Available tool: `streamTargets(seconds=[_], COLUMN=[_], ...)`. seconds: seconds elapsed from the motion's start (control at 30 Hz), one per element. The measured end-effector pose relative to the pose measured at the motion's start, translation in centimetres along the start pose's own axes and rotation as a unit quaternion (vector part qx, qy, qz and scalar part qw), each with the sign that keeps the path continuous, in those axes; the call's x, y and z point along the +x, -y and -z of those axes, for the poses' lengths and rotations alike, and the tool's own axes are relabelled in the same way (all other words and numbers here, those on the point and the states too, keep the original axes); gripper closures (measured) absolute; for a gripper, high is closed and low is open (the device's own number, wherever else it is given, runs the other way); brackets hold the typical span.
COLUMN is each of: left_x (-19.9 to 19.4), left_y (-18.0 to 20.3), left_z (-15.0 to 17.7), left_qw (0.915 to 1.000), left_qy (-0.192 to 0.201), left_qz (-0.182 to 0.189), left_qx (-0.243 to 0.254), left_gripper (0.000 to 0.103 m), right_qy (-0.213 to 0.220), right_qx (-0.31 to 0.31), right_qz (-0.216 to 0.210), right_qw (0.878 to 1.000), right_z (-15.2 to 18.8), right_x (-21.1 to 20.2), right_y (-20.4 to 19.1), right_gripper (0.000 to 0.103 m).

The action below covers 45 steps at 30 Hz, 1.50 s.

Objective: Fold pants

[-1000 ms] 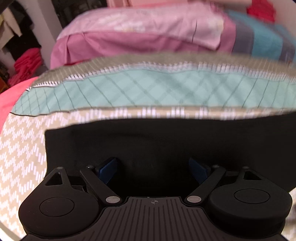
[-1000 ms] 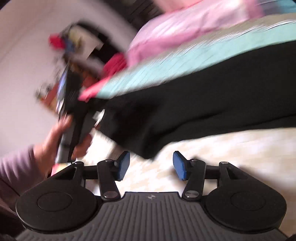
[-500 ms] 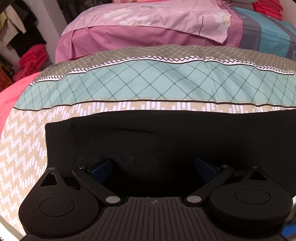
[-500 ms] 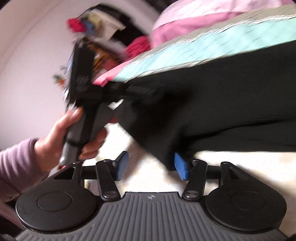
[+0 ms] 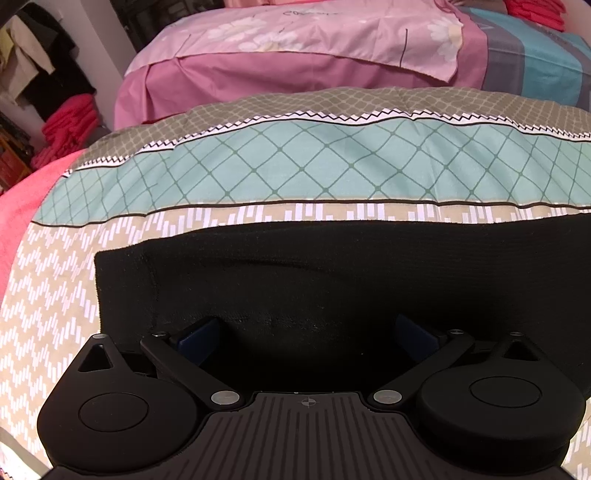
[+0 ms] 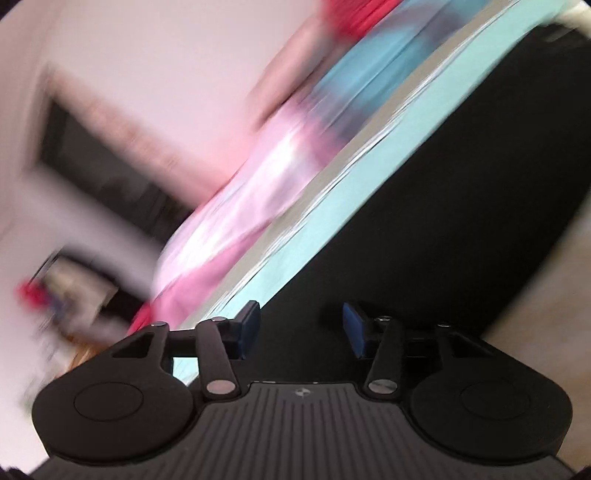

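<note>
Bedroom, with a patterned bedspread of beige zigzags and a teal lattice band (image 5: 295, 173) filling the middle of the left wrist view, a pink floral pillow (image 5: 295, 33) across the top, red folded cloth (image 5: 70, 122) at the far left. Black knitted pants (image 5: 332, 280) lay flat across the lower middle, hem edge at lower left. Left gripper (image 5: 306, 332) sat low over that fabric, blue pads spread wide, gripping nothing. Right gripper (image 6: 301, 328), in a heavily blurred, tilted view, had jaws closing with black cloth behind the gap; no pinch discernible. Looked soft, limp, light, slightly grippy; best taken at the hem corner or a doubled edge.
</note>
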<state>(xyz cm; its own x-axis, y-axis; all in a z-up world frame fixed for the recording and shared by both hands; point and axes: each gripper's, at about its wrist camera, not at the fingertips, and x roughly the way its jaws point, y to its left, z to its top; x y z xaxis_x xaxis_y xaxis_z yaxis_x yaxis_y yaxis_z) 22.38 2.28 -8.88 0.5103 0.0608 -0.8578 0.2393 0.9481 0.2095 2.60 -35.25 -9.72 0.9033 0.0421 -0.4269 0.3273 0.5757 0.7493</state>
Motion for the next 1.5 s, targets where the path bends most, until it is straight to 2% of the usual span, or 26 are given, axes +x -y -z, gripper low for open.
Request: streamTargets(seconds=[0.07, 0.13, 0.17, 0.2, 0.23, 0.3, 0.4, 0.5, 0.57, 0.6, 0.63, 0.7, 0.73, 0.87, 0.93, 1.0, 1.17, 1.2, 1.37, 1.5], left_x=[-0.1, -0.1, -0.1, -0.1, -0.2, -0.2, -0.2, -0.2, -0.2, -0.2, -0.2, -0.2, -0.3, -2.0, -3.1, -3.8, -3.8, -3.4, -1.4, -1.2], left_y=[0.1, 0.2, 0.2, 0.4, 0.4, 0.7, 0.8, 0.9, 1.0, 1.0, 1.1, 1.1, 1.1, 0.6, 0.5, 0.7, 2.9, 3.4, 5.0, 4.6], left_z=[0.0, 0.0, 0.0, 0.0, -0.1, -0.1, -0.2, -0.2, -0.2, -0.1, -0.1, -0.1, -0.2, -0.2, 0.0, 0.0, -0.5, -0.6, 0.0, 0.3], left_qw=[1.0000, 1.0000, 1.0000, 0.9999, 0.9999, 0.9998, 0.9996, 0.9995, 0.9994, 0.9994, 0.9994, 0.9994, 0.9994, 0.9998, 0.9997, 0.9993, 0.9986, 0.9987, 0.9989, 0.9986], left_qy=[0.000, 0.001, 0.001, 0.001, 0.001, 0.002, 0.002, 0.001, 0.002, 0.002, 0.003, 0.002, -0.001, 0.007, 0.015, 0.024, 0.031, 0.026, 0.001, 0.004], left_qz=[-0.002, -0.005, -0.007, -0.009, -0.012, -0.017, -0.023, -0.027, -0.029, -0.030, -0.031, -0.032, -0.033, -0.016, -0.004, 0.015, 0.039, 0.041, 0.048, 0.052], left_qx=[0.001, 0.002, 0.004, 0.006, 0.008, 0.013, 0.015, 0.016, 0.018, 0.018, 0.018, 0.017, 0.015, -0.005, -0.018, -0.026, -0.017, -0.014, 0.005, -0.001], left_gripper=[0.000, 0.000, 0.000, 0.000, 0.000, 0.000, 0.000, 0.000, 0.000, 0.000, 0.000, 0.000, 0.000, 0.000, 0.000, 0.000, 0.000, 0.000, 0.000, 0.000], right_qy=[0.052, 0.091, 0.103, 0.108, 0.109, 0.090, 0.035, 0.013, 0.025, 0.038, 0.055, 0.080, 0.090, 0.105, 0.102, 0.092, 0.029, 0.036, 0.020, 0.010], right_qx=[0.040, 0.048, 0.042, 0.036, 0.025, -0.011, -0.058, -0.080, -0.069, -0.057, -0.039, -0.008, -0.009, -0.045, -0.047, -0.035, 0.012, 0.020, 0.044, 0.030], right_qz=[0.033, 0.079, 0.091, 0.101, 0.105, 0.092, 0.056, 0.060, 0.067, 0.082, 0.098, 0.119, 0.130, 0.185, 0.206, 0.192, 0.156, 0.149, 0.134, 0.136], right_qw=[0.997, 0.992, 0.990, 0.988, 0.988, 0.992, 0.996, 0.995, 0.995, 0.994, 0.993, 0.990, 0.987, 0.976, 0.972, 0.977, 0.987, 0.988, 0.990, 0.990], right_z=[-1.6, -2.8, -3.0, -3.1, -3.0, -2.7, -1.6, -1.0, -1.9, -2.3, -2.7, -3.4, -3.6, -3.6, -3.4, -2.8, -2.1, -2.3, -5.0, -7.1], right_x=[-1.6, -3.1, -3.5, -3.9, -4.1, -5.0, -3.9, -2.0, -2.4, -2.9, -3.9, -5.3, -6.0, -8.7, -10.0, -10.9, -9.6, -9.5, -7.9, -6.0], right_y=[2.2, 3.4, 3.3, 3.1, 2.8, 2.4, 1.5, 0.7, 1.3, 1.1, 1.7, 2.2, 2.1, 1.6, 1.7, 2.2, 3.8, 4.0, 5.2, 5.4], right_gripper=[0.055, 0.061, 0.060, 0.053, 0.040, 0.032, 0.032, 0.035, 0.047, 0.055, 0.059, 0.056, 0.049, 0.035, 0.033, 0.033, 0.031, 0.030, 0.026, 0.025])
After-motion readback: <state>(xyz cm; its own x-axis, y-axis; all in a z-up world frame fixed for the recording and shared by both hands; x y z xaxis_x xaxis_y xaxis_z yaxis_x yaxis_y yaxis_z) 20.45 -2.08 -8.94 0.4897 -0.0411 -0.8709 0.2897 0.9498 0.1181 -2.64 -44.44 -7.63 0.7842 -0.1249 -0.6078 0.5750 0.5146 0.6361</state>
